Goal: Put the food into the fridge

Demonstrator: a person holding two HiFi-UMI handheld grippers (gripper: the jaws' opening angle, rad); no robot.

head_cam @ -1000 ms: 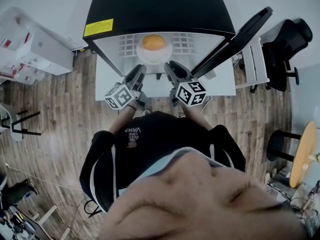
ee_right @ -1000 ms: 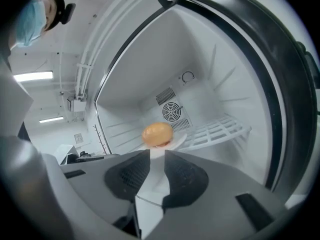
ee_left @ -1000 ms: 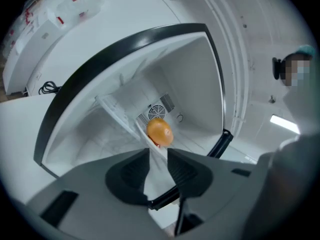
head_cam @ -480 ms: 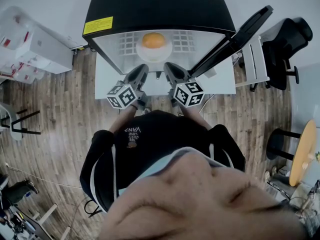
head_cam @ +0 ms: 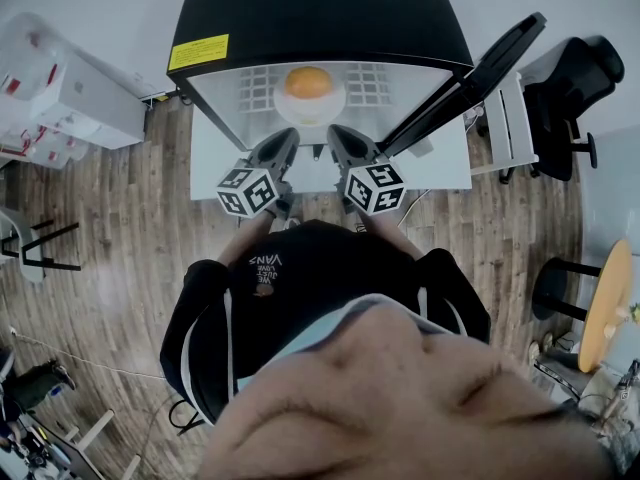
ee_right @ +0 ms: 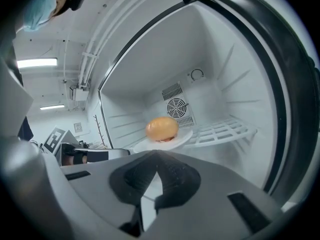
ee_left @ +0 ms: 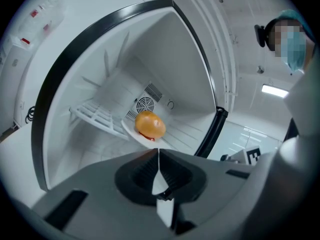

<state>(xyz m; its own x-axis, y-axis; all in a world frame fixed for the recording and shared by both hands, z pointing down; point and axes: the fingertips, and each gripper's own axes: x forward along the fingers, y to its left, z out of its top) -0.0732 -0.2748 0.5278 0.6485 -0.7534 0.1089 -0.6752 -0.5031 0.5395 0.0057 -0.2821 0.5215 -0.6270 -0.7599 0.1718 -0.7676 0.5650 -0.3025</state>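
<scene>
**Wood-plank floor (head_cam: 110, 268), fridge (head_cam: 320, 8) open, food (head_cam: 308, 82) inside**

Pale wood planks all round, with white boxes (head_cam: 70, 98) stacked at the left and a black office chair (head_cam: 572, 78) at the right. Black-topped fridge straight ahead, a yellow label (head_cam: 197, 54) on its top edge, door (head_cam: 470, 73) swung wide to the right, white interior lit.

Round orange-yellow food with a sliver of red beneath it, sitting on a white plate (head_cam: 285, 111). Plate resting on the white wire shelf (head_cam: 375, 83) deep in the compartment, just in front of the round fan grille (ee_right: 176, 106) in the back wall.

Left hand-held gripper (head_cam: 283, 143) held before the open compartment, near the fridge's front edge, pointing in at the plate. Clenched, pads meeting in a thin seam, nothing between them. Right hand-held gripper (head_cam: 335, 136) just beside it, likewise aimed inward and clenched empty, jaws pressed together at the tips. Both well short of the plate, touching neither food nor shelf.

From the left gripper view, food above the seam and slightly to its left. From the right gripper view, food just above the tips. Marker cubes at the near ends of both, close above the black top (head_cam: 320, 278) of the person holding them.
</scene>
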